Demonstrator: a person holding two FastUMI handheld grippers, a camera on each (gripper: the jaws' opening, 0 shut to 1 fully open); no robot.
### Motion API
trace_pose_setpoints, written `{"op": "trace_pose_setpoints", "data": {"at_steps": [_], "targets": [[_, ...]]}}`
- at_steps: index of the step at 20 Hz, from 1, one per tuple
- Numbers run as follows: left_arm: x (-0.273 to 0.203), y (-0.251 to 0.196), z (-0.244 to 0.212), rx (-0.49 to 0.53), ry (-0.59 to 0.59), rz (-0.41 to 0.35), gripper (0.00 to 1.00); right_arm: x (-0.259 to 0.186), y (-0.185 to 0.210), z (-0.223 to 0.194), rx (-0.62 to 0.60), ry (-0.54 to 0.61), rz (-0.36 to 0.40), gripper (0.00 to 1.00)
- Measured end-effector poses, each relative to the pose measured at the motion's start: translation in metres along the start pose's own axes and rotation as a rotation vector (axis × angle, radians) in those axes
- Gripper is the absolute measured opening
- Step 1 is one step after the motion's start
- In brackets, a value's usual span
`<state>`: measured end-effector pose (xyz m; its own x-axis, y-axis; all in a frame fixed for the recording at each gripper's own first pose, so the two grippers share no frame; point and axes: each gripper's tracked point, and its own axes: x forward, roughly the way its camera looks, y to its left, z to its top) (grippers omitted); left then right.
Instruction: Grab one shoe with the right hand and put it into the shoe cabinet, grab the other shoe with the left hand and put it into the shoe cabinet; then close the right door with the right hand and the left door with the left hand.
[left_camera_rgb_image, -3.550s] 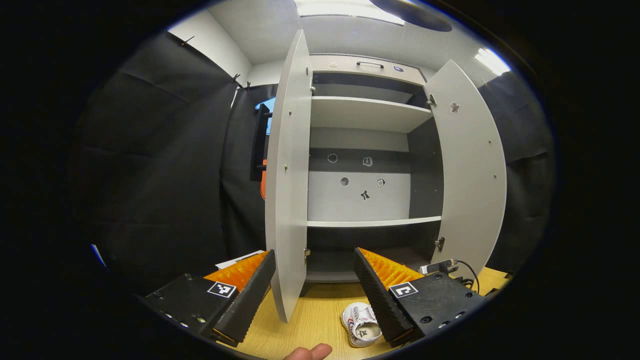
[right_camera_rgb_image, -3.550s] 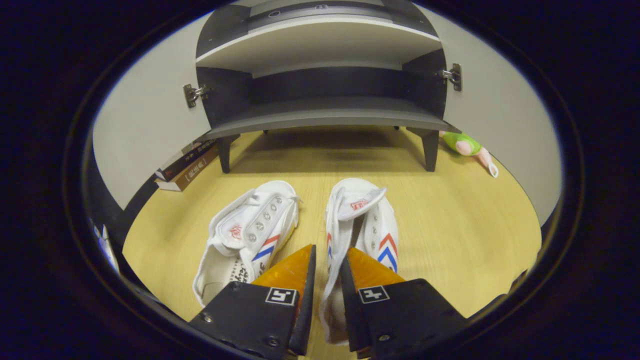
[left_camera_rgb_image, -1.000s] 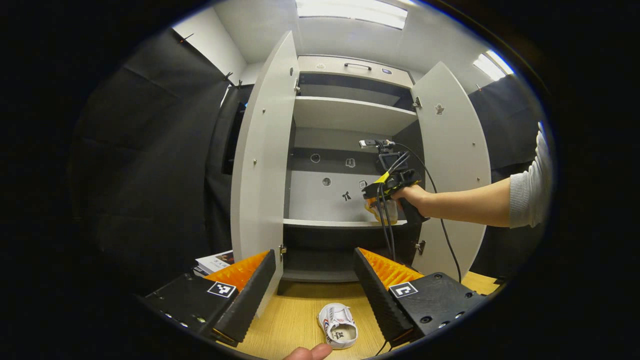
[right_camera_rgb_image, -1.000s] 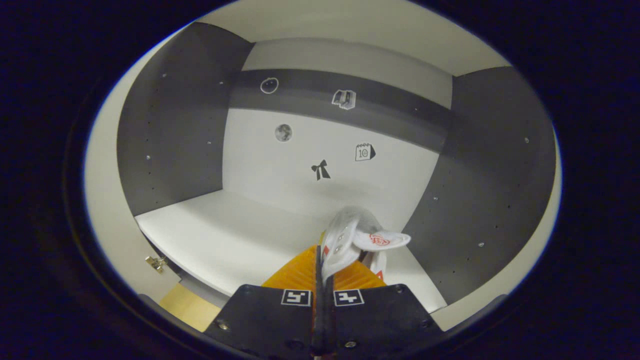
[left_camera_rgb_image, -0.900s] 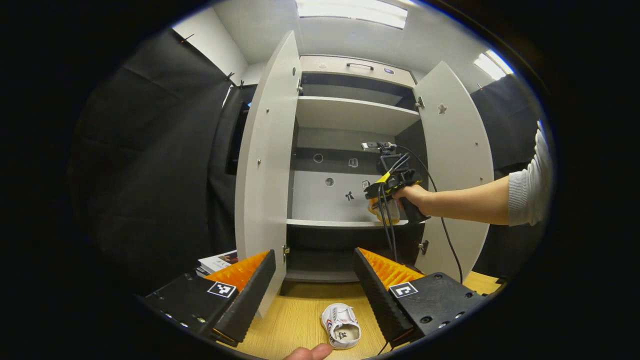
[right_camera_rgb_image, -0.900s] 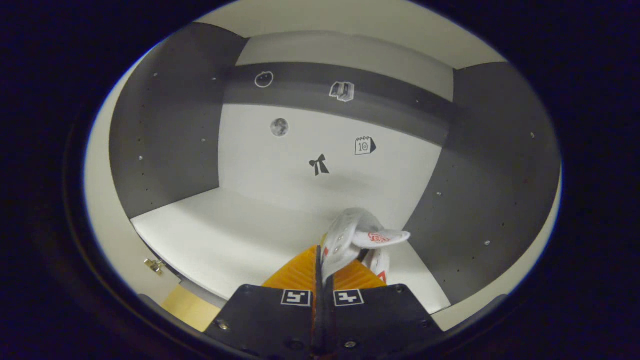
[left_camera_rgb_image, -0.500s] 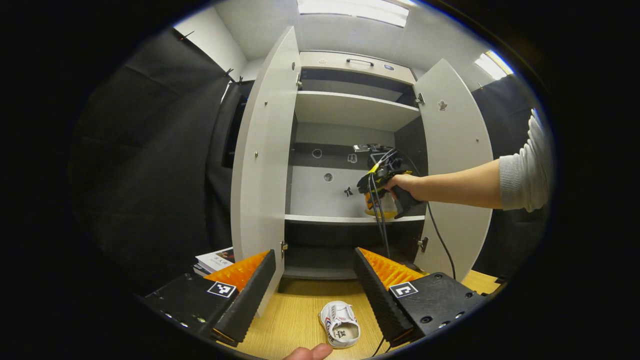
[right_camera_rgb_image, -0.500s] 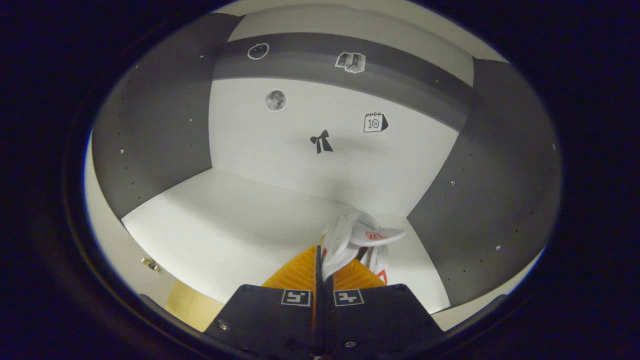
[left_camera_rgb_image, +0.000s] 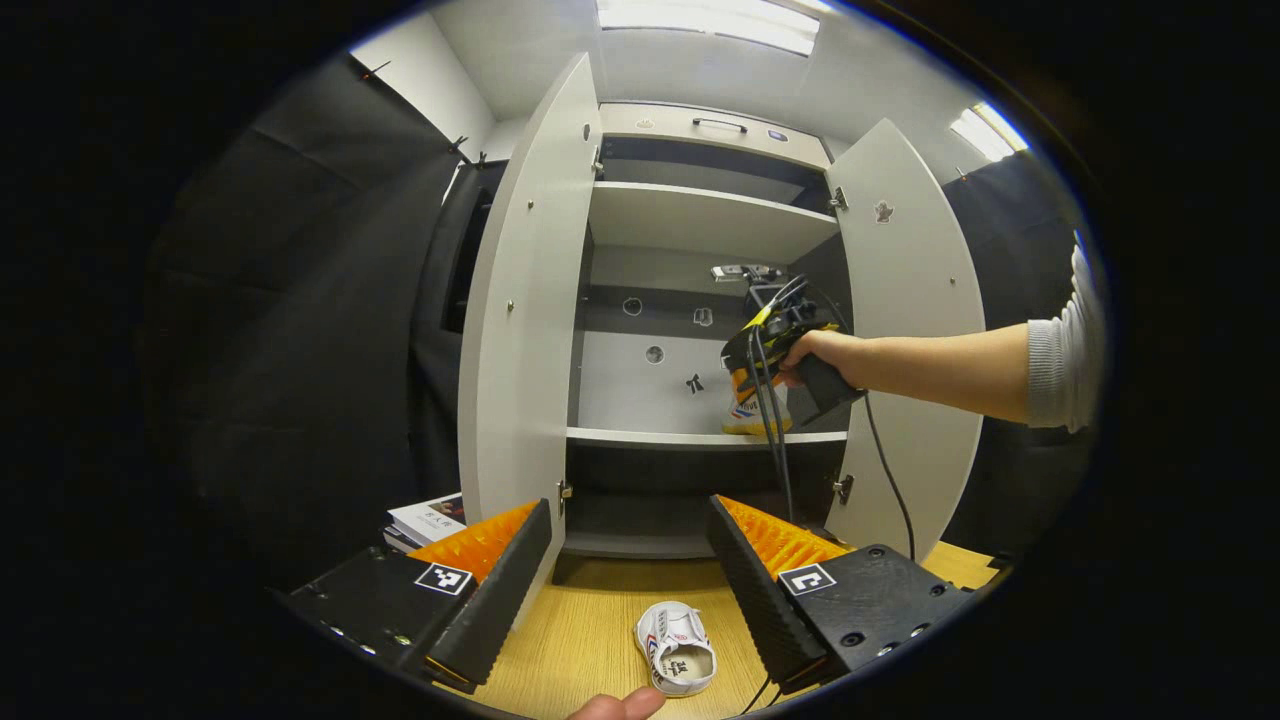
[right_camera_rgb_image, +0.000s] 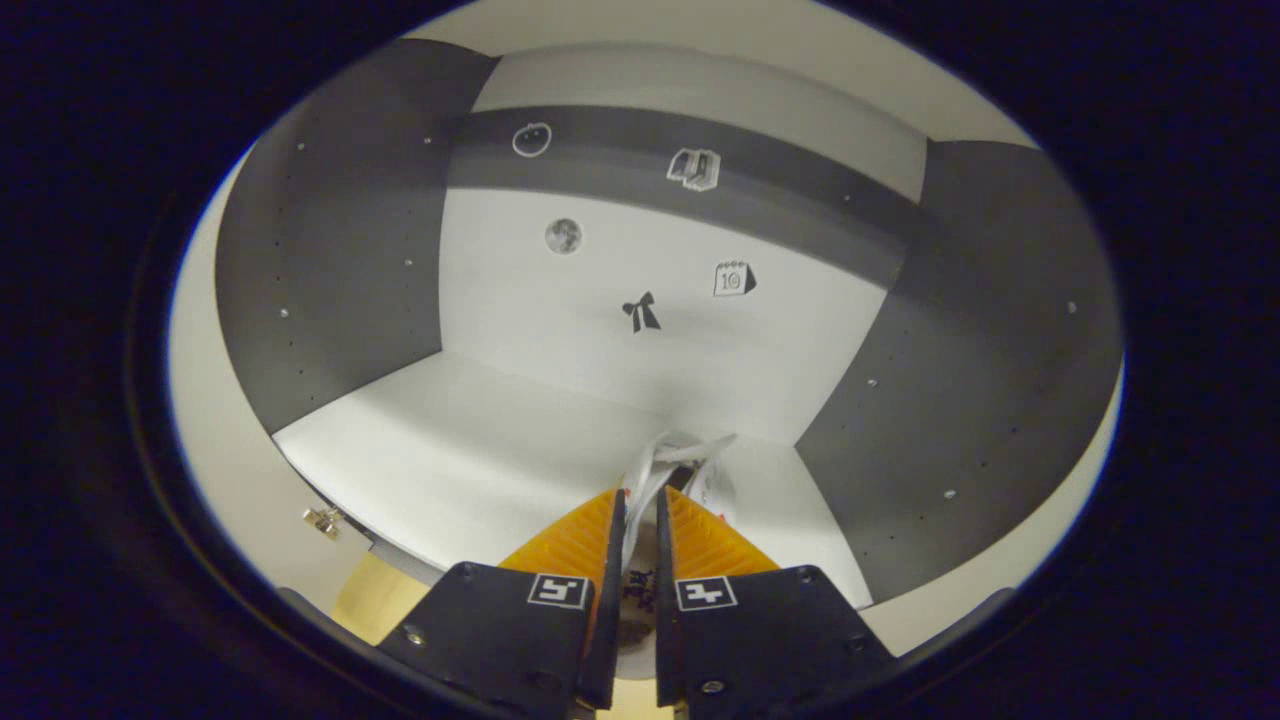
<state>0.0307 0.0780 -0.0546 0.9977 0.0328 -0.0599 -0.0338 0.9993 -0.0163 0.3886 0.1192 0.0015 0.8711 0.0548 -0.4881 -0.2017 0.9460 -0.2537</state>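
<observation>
Your left gripper (left_camera_rgb_image: 628, 575) hangs low over the desk (left_camera_rgb_image: 590, 640), jaws spread wide, nothing between them. The second shoe (left_camera_rgb_image: 677, 648) lies on the desk just past them, before the cabinet (left_camera_rgb_image: 700, 215). Both doors (left_camera_rgb_image: 520, 300) stand open. Farther in, your right gripper (right_camera_rgb_image: 637, 520) sits at the middle shelf (right_camera_rgb_image: 450, 450), right side; jaws slightly parted around the first shoe (right_camera_rgb_image: 680, 465), which rests on that shelf; grip cannot be told. Books (left_camera_rgb_image: 428, 520) lie left of the cabinet.
</observation>
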Motion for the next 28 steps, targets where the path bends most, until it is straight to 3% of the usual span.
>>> {"op": "trace_pose_setpoints", "data": {"at_steps": [4,8,9,12,13,14,16,20,24,28], "targets": [[0.000,-0.006,-0.001,0.006,-0.005,-0.009,0.95,-0.071,-0.004,0.013,0.027,-0.172,0.022,0.18],[-0.001,-0.011,-0.004,0.013,-0.002,-0.012,0.95,-0.143,-0.001,-0.013,0.087,-0.311,0.063,0.18],[-0.001,-0.011,-0.006,0.018,-0.001,-0.011,0.95,-0.159,0.000,-0.025,0.093,-0.340,0.066,0.25],[-0.002,-0.015,-0.012,0.032,0.012,-0.009,0.95,-0.203,0.003,-0.066,0.129,-0.408,0.061,0.31],[-0.003,-0.017,-0.014,0.031,0.014,-0.012,0.95,-0.216,0.003,-0.080,0.153,-0.426,0.054,0.48],[-0.002,-0.019,-0.016,0.028,0.011,-0.014,0.95,-0.227,0.002,-0.093,0.175,-0.438,0.048,0.57],[-0.004,-0.021,-0.021,0.023,0.016,-0.020,0.95,-0.248,0.000,-0.115,0.196,-0.460,0.037,0.61],[-0.004,-0.021,-0.035,0.036,0.028,-0.019,0.95,-0.285,-0.004,-0.143,0.230,-0.540,0.025,0.88],[-0.006,-0.026,-0.076,0.069,0.134,-0.049,0.95,-0.301,-0.016,-0.175,0.236,-0.536,-0.013,0.97],[-0.012,-0.030,-0.128,0.117,0.256,-0.084,0.95,-0.307,-0.022,-0.204,0.263,-0.492,-0.012,0.98]]}}
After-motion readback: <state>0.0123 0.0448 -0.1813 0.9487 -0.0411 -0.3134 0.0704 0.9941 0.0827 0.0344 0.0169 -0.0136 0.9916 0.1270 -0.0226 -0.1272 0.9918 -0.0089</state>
